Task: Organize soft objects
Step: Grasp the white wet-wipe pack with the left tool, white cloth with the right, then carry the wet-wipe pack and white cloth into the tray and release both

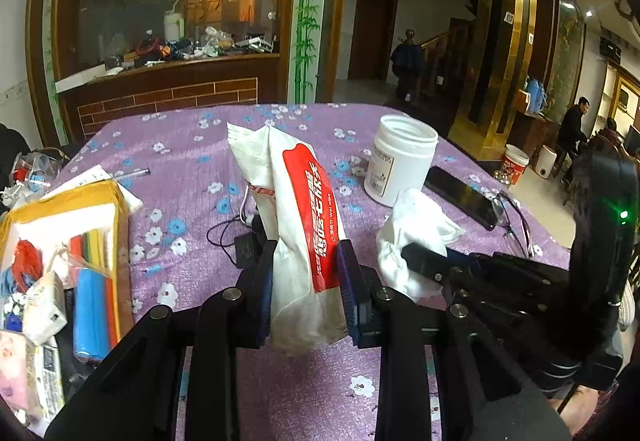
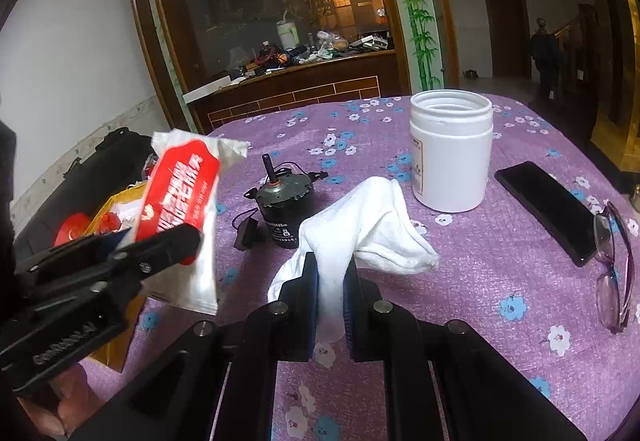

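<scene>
Dim indoor light, ceiling panel overhead. Strong fisheye bending and dark vignette at corners. Soft shadows beneath the claws. Background room murky, glass partition [image 1: 176,1] reflecting warm lamps.

The bench [image 2: 460,281] wears a purple cloth dotted with white and blue flowers. The wet-wipe pack [image 1: 304,225] is white with a red panel of white lettering. The cloth [image 2: 372,225] is plain white, like the jar [image 2: 452,157] at one o'clock. The phone [image 2: 548,213] is black, the glasses [image 2: 616,273] purple-tinted.
</scene>
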Action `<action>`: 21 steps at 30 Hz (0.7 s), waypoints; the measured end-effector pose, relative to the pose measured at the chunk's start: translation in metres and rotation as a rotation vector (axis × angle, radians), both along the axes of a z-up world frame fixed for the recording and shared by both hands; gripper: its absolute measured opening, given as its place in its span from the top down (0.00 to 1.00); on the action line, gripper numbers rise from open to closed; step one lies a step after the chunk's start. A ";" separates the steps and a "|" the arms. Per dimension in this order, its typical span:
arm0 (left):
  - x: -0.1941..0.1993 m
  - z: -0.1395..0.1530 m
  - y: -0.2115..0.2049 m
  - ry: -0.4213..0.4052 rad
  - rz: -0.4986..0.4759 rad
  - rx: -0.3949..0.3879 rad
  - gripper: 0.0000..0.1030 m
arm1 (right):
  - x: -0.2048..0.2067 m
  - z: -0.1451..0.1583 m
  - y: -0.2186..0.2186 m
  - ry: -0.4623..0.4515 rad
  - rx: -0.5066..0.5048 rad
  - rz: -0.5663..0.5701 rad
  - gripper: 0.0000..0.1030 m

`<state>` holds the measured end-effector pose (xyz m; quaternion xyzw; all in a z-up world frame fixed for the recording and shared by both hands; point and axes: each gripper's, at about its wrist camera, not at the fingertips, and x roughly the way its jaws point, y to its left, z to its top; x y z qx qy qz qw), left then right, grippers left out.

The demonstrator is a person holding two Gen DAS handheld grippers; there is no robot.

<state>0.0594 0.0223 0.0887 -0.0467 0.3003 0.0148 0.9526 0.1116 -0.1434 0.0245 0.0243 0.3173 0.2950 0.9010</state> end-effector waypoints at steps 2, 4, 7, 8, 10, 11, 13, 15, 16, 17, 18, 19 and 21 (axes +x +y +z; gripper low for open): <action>-0.007 0.005 0.001 -0.012 0.002 0.000 0.75 | -0.003 0.003 0.000 0.001 0.004 0.001 0.89; -0.018 0.008 0.001 -0.019 0.008 0.018 0.75 | -0.009 0.008 -0.001 -0.007 0.003 0.007 0.89; -0.031 0.007 0.004 -0.029 0.024 0.047 0.75 | -0.020 0.014 0.002 -0.017 -0.005 0.024 0.89; -0.034 0.007 0.005 -0.029 0.029 0.052 0.75 | -0.023 0.016 0.003 -0.021 -0.004 0.031 0.89; -0.041 0.006 0.008 -0.030 0.039 0.055 0.75 | -0.031 0.018 0.005 -0.021 0.003 0.046 0.89; -0.043 0.005 0.009 -0.031 0.044 0.056 0.75 | -0.035 0.018 0.007 -0.018 0.009 0.054 0.89; -0.049 0.005 0.014 -0.036 0.061 0.059 0.75 | -0.041 0.020 0.010 -0.019 0.016 0.070 0.89; -0.052 0.006 0.018 -0.040 0.073 0.060 0.75 | -0.046 0.022 0.016 -0.023 0.014 0.088 0.89; -0.054 0.006 0.020 -0.042 0.082 0.062 0.75 | -0.048 0.023 0.019 -0.025 0.012 0.095 0.89; -0.056 0.006 0.023 -0.044 0.091 0.065 0.75 | -0.049 0.024 0.021 -0.026 0.013 0.100 0.89; -0.057 0.006 0.024 -0.045 0.096 0.066 0.75 | -0.050 0.024 0.024 -0.023 0.017 0.107 0.89; -0.058 0.007 0.027 -0.047 0.103 0.066 0.75 | -0.051 0.025 0.027 -0.019 0.021 0.114 0.89; -0.062 0.006 0.035 -0.050 0.119 0.066 0.75 | -0.052 0.025 0.033 -0.013 0.023 0.129 0.89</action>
